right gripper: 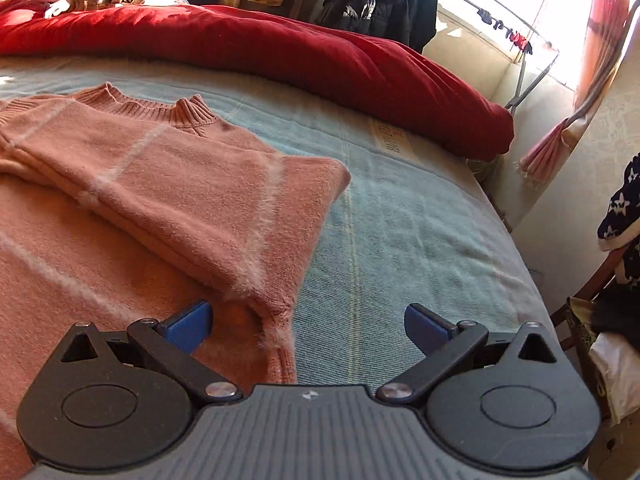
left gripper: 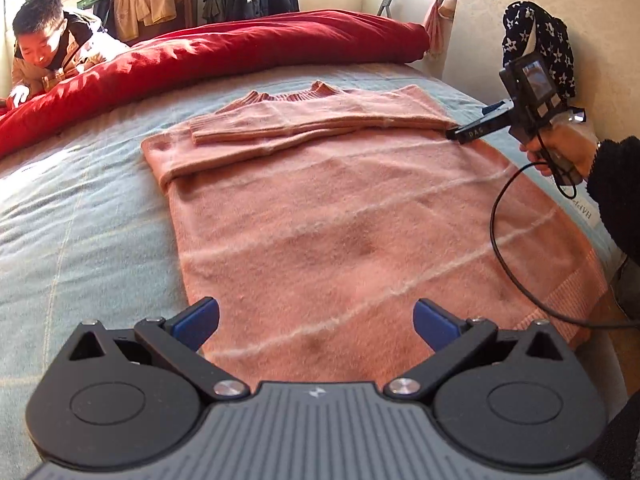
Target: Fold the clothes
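A pink knit sweater with thin pale stripes [left gripper: 340,216] lies flat on the bed, both sleeves folded across its chest. My left gripper [left gripper: 316,322] is open and empty, over the sweater's hem. In the left wrist view my right gripper [left gripper: 460,134] rests at the sweater's right shoulder edge. In the right wrist view the right gripper [right gripper: 308,326] is open and empty, with the folded sleeve and shoulder corner of the sweater [right gripper: 200,184] just ahead of its left finger.
The sweater lies on a blue-grey blanket [left gripper: 80,216] that covers the bed. A red quilt [left gripper: 224,52] is bunched along the far side, with a child [left gripper: 44,40] leaning on it. Dark star-patterned cloth [left gripper: 540,36] hangs on a chair at the right. Clothes hang by the window.
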